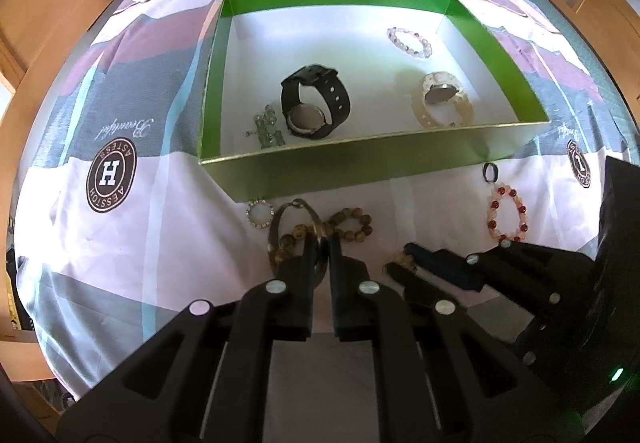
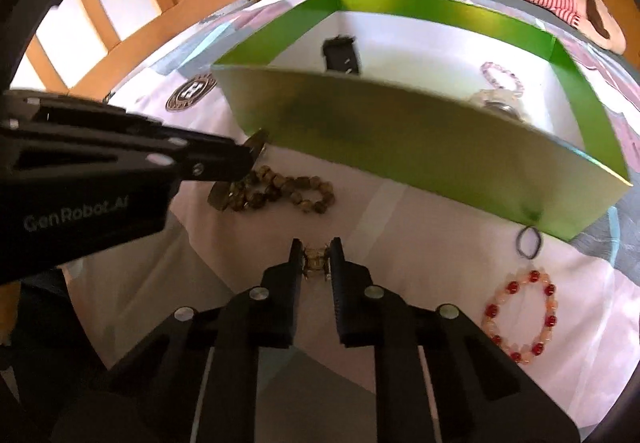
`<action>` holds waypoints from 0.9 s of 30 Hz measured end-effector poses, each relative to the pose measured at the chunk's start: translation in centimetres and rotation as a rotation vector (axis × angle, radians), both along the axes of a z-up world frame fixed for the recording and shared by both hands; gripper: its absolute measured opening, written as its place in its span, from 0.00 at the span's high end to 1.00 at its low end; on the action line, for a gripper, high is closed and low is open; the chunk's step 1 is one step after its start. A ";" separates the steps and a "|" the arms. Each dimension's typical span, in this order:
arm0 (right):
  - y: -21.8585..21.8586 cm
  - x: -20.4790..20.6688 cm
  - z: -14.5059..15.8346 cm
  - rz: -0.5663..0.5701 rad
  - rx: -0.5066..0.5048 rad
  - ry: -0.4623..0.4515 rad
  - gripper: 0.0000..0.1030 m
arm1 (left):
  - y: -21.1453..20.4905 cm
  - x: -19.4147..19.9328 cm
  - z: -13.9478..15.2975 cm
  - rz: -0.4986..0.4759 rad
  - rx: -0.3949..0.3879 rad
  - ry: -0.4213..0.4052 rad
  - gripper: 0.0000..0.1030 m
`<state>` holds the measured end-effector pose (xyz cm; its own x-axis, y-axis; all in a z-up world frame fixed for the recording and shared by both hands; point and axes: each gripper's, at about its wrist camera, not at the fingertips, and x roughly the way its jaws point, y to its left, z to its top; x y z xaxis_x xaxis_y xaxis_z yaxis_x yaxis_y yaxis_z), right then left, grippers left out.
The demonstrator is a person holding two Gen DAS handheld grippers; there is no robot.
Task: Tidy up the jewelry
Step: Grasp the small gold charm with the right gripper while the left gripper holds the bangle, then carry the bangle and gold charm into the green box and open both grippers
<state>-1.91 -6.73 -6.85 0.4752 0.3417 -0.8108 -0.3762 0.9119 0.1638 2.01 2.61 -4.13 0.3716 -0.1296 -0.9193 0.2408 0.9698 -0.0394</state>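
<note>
Pinching the rim of a metal bangle, the left gripper has its jaws closed on it just short of the green box; a brown bead bracelet lies under and just past the tips. The right gripper clamps a small yellowish bead piece between its jaws, the box wall ahead. Inside the box: two watches, one black and one cream, one pale bead bracelet, one green bead piece. Outside: one rhinestone ring, one dark ring, one red-and-pink bracelet.
</note>
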 end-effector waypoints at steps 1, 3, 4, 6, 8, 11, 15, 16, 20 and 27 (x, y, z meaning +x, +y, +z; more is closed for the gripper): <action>-0.5 0.1 0.3 -0.017 0.003 -0.004 0.86 | 0.0 -0.1 0.3 -0.006 -0.011 -0.007 0.94; -1.4 0.3 0.8 -0.048 0.011 -0.011 0.86 | -0.2 -0.4 0.9 -0.027 -0.038 -0.030 0.94; -1.9 0.4 1.0 -0.065 0.015 -0.012 0.86 | -0.3 -0.6 1.2 -0.038 -0.050 -0.039 0.94; -2.9 0.4 1.3 -0.094 0.011 -0.023 0.86 | -0.6 -0.8 1.7 -0.066 -0.091 -0.046 0.94; -3.8 0.5 1.6 -0.122 0.012 -0.031 0.86 | -0.5 -0.9 2.2 -0.081 -0.138 -0.047 0.94; -5.1 0.5 1.9 -0.154 0.018 -0.035 0.86 | 0.8 -0.4 2.9 -0.075 -0.230 -0.034 0.94; -6.0 0.3 2.1 -0.178 0.017 -0.041 0.86 | 2.4 0.2 3.0 -0.036 -0.298 -0.016 0.94; -6.2 0.2 2.1 -0.181 0.017 -0.040 0.86 | 2.7 0.3 3.0 -0.027 -0.307 -0.011 0.94; -6.1 0.4 2.2 -0.181 0.009 -0.041 0.86 | 3.2 0.7 2.8 -0.008 -0.299 -0.003 0.94; -5.6 0.6 1.3 -0.172 -0.015 -0.010 0.86 | 2.7 0.4 3.2 -0.035 -0.300 -0.022 0.94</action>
<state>-1.33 -12.30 -5.55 0.5336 0.2426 -0.8102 -0.2155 0.9654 0.1472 2.37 5.35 -0.95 0.3819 -0.4071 -0.8297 0.2774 0.9068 -0.3173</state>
